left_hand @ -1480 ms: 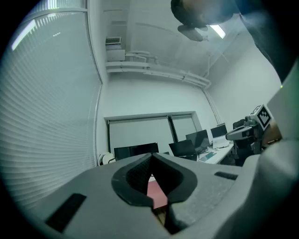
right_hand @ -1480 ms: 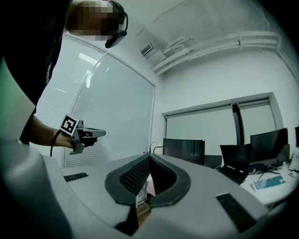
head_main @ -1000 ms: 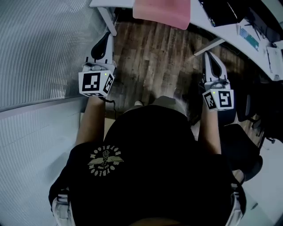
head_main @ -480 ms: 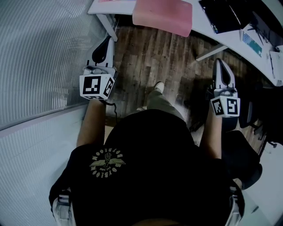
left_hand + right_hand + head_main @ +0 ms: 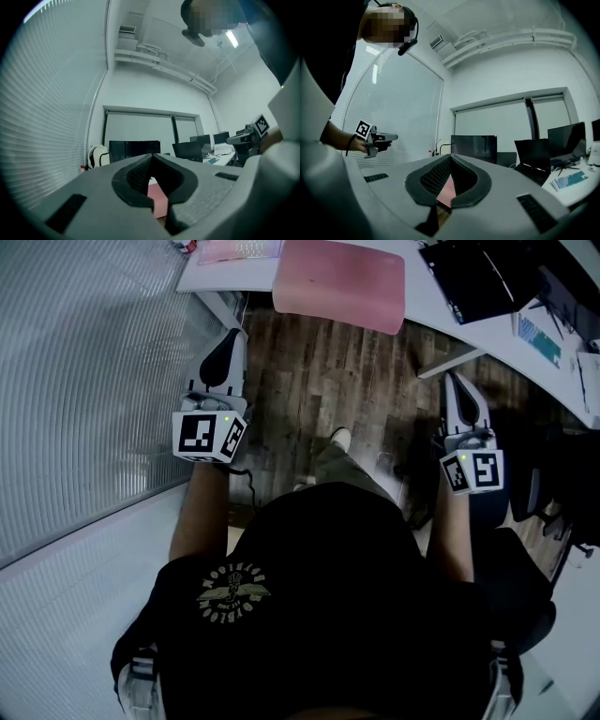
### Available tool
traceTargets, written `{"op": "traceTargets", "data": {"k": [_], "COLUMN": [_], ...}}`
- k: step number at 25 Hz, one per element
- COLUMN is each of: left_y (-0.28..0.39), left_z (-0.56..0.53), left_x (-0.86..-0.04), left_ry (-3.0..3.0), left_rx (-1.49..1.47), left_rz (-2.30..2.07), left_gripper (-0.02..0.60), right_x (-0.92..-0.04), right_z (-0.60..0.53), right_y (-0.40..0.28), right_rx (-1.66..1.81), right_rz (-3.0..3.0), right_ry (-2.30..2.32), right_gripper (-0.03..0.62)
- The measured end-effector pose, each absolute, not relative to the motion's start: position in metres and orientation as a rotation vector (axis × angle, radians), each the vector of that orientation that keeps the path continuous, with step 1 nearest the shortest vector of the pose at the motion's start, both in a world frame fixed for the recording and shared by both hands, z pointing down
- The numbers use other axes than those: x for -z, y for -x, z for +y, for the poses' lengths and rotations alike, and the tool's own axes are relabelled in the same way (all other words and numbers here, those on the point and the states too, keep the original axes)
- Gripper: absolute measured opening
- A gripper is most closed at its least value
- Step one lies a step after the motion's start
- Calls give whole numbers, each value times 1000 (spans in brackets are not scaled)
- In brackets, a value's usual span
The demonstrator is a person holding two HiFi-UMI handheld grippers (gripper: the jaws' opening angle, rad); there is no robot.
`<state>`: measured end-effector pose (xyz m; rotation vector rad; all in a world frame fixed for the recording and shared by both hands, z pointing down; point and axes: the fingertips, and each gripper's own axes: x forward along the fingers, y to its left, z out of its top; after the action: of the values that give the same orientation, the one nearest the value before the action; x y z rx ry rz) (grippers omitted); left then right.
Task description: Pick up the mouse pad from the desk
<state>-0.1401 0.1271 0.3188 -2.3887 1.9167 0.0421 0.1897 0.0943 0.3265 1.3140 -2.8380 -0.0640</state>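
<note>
The left forearm (image 5: pixel 199 514) and right forearm (image 5: pixel 451 531) reach forward, bare, one at each side of the torso. The left tongs (image 5: pixel 229 337) and right tongs (image 5: pixel 456 382) point level and ahead, roughly parallel and well apart, each with its jaws pressed together on nothing
</note>
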Motion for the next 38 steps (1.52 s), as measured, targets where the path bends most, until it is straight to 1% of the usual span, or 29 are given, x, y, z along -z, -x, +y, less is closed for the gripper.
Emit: {"op": "traceTargets", "data": {"k": [6, 20, 38], "left_y": [141, 142, 120], "left_z": [101, 32, -36], "left_x": [-325, -310, -301], "left_ry": [2389, 2355, 2252], "left_rx": [-48, -83, -44], "left_rz": [1951, 1989, 2065], "left_gripper": [8, 8, 8], "right_x": [-330, -327, -321], "right_z": [62, -11, -110], "right_y": [-188, -207, -232], "right_rx": [24, -6, -2], "right_rz": [-2850, -2882, -2958], "right_ry": [-1287, -1318, -1262], "right_gripper": [1, 0, 0]}}
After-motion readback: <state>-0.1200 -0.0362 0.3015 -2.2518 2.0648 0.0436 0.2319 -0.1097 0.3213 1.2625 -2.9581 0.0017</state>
